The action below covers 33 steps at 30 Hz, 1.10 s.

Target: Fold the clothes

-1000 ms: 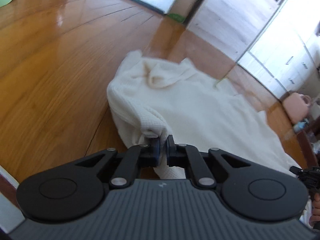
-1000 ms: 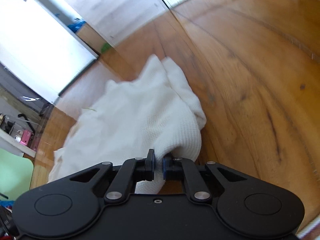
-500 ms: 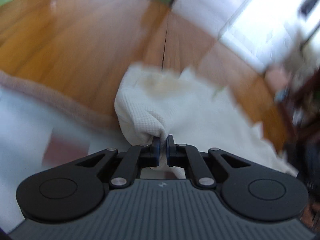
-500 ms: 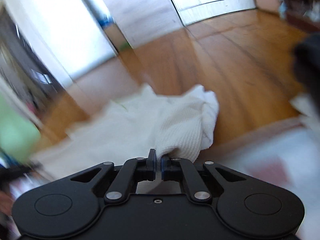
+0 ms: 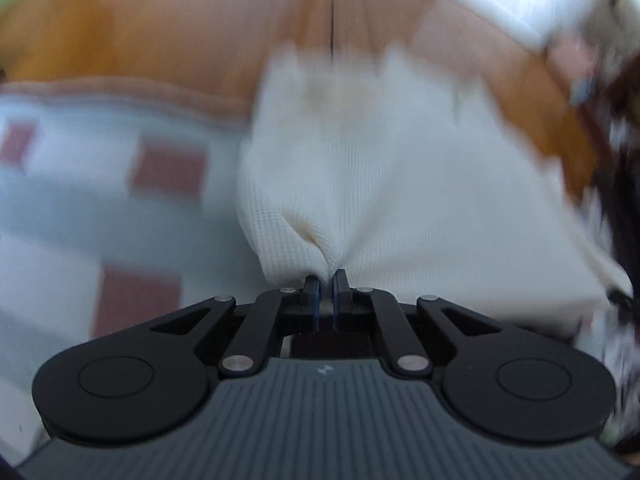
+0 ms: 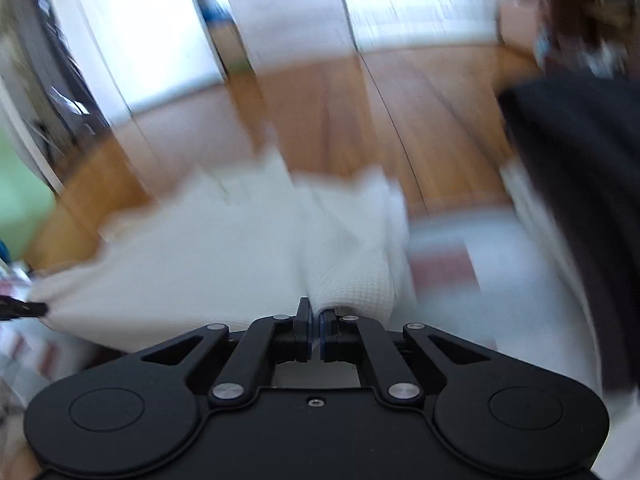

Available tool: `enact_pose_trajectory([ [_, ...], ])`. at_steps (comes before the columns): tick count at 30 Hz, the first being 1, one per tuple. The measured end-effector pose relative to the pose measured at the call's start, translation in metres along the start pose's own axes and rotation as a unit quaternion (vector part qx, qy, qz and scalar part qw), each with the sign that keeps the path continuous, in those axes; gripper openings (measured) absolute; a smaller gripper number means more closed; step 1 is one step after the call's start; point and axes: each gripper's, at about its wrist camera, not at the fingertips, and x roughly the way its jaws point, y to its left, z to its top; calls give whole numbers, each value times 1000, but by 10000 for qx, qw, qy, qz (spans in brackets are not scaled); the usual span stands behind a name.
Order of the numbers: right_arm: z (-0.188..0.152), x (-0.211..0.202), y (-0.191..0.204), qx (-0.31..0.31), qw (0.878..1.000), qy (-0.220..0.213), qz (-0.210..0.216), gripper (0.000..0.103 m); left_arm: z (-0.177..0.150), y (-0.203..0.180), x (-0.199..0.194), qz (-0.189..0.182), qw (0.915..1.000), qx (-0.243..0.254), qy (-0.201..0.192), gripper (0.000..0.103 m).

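A white waffle-knit garment point(image 5: 400, 184) hangs stretched between both grippers, lifted off the wooden floor. My left gripper point(image 5: 326, 280) is shut on a bunched edge of it. In the right wrist view the same garment point(image 6: 240, 240) spreads to the left, and my right gripper point(image 6: 316, 316) is shut on its other edge. Both views are motion-blurred.
A pale rug with reddish-brown squares point(image 5: 120, 208) lies below, also in the right wrist view point(image 6: 460, 264). The wooden floor point(image 5: 180, 32) is beyond it. A dark shape point(image 6: 580, 184) fills the right side. White cabinets point(image 6: 400, 0) stand at the back.
Both grippers have lifted the garment and pulled it back from the wooden floor over the patterned rug. Both stay shut on the cloth.
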Motion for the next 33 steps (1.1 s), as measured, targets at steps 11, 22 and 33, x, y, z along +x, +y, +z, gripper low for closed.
enact_pose_trajectory([
  [11, -8, 16, 7, -396, 9972, 600, -227, 3, 2, -15, -12, 352, 9961, 726, 345, 5],
  [22, -7, 15, -29, -73, 9935, 854, -754, 16, 43, -21, -37, 419, 9947, 724, -601, 30],
  [33, 109, 69, -11, -144, 9988, 211, 408, 40, 155, -25, 49, 48, 9926, -25, -1213, 39],
])
